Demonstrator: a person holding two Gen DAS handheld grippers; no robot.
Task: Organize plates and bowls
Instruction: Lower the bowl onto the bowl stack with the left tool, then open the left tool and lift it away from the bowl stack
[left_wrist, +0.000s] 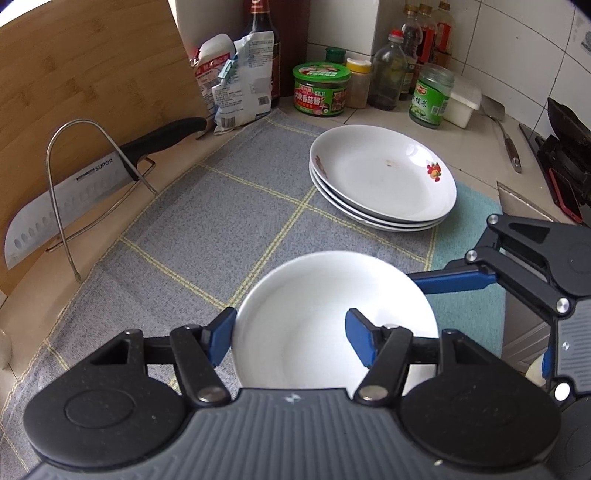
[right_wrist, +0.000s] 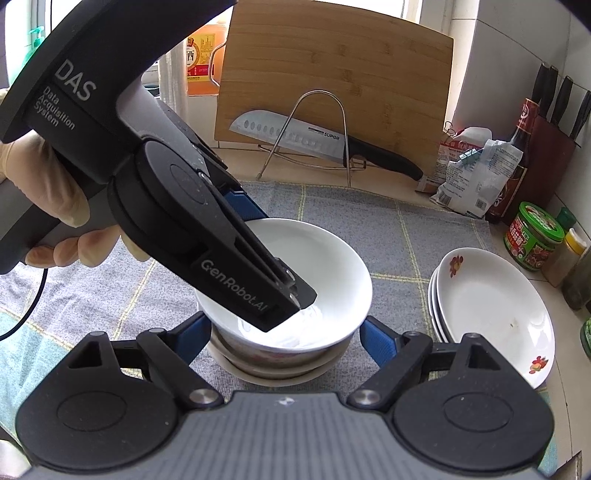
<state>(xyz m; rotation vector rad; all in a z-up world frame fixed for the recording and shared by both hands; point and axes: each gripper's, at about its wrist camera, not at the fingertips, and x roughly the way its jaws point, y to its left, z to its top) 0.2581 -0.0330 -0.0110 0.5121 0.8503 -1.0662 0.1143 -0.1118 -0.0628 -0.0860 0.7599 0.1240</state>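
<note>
White bowl (right_wrist: 295, 273) sits on the bowl stack (right_wrist: 266, 363) on the cloth (left_wrist: 207, 221). The left gripper (left_wrist: 291, 338), tilted down, has its fingers astride the bowl's rim. The right gripper (right_wrist: 284, 339) is wide open around the stack, holding nothing. Plates (left_wrist: 384, 177) lie nearby.

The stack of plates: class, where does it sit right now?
In the left wrist view the stack of plates sits on the grey cloth, right of centre, beyond the white bowl and in front of the green-lidded jar.

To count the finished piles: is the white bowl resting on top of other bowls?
Yes, in the right wrist view the white bowl sits nested on stacked bowls beneath it.
</note>
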